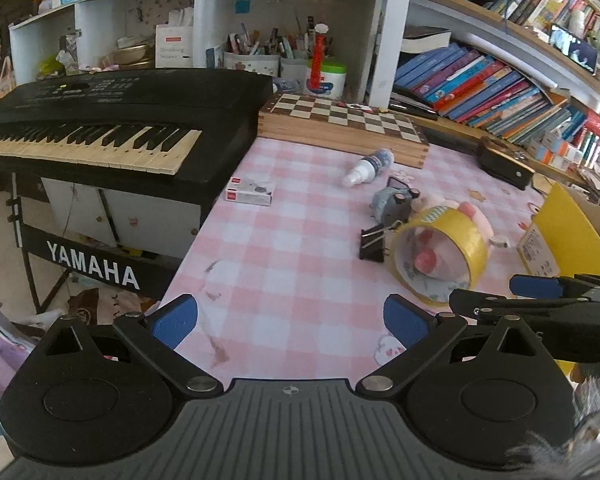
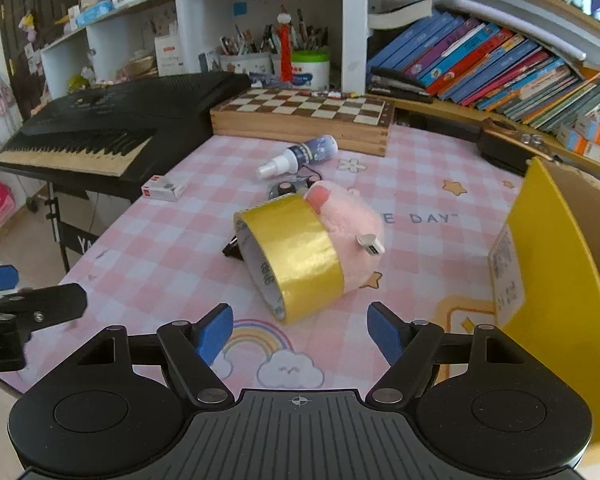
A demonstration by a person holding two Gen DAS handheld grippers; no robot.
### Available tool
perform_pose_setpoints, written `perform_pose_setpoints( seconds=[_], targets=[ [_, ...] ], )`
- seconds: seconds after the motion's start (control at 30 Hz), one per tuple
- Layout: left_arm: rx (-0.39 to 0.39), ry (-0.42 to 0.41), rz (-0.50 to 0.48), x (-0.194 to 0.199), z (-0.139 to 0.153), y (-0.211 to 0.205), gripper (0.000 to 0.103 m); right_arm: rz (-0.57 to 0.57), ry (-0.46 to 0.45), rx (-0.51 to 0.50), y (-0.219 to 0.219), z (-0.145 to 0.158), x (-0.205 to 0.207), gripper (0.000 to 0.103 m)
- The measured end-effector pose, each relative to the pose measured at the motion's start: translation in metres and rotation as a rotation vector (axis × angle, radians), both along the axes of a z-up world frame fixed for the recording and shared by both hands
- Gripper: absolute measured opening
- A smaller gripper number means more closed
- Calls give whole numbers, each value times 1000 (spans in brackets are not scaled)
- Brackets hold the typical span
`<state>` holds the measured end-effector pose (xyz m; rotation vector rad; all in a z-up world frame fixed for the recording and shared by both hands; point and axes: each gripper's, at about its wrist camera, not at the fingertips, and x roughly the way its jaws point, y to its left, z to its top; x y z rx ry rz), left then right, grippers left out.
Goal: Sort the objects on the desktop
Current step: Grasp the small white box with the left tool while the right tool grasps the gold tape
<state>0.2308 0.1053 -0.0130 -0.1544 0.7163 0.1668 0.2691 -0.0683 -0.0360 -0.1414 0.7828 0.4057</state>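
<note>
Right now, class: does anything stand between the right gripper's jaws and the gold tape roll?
Nothing visible does. The right gripper is empty, jaws apart, with only bare checked tablecloth before the gold tape roll.

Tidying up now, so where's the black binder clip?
In the left wrist view the black binder clip lies right of centre on the checked tablecloth, touching the yellow tape roll's left edge.

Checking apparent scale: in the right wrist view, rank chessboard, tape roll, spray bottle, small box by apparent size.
1. chessboard
2. tape roll, though it lies nearer the camera
3. spray bottle
4. small box
</note>
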Motion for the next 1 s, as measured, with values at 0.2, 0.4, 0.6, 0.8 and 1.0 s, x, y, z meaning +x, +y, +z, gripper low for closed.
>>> perform_pose_setpoints(
  seconds=[0.2, 0.4, 0.6, 0.8, 1.0],
  targets=[
    [1, 24, 11, 16, -3, 2, 100, 24, 26, -8, 7, -9, 20, 76],
    [-6, 40, 17, 33, -8, 5, 100, 37, 48, 1, 9, -15, 35, 76],
    [-5, 51, 38, 63, -15, 16, 100, 64, 45, 10, 9, -16, 39, 74],
    [39, 44, 31, 108, -26, 23, 100, 102, 24, -15, 10, -15, 39, 61],
    [100, 28, 25, 155, -40, 34, 100, 150, 40, -3, 4, -7, 37, 53]
  ],
)
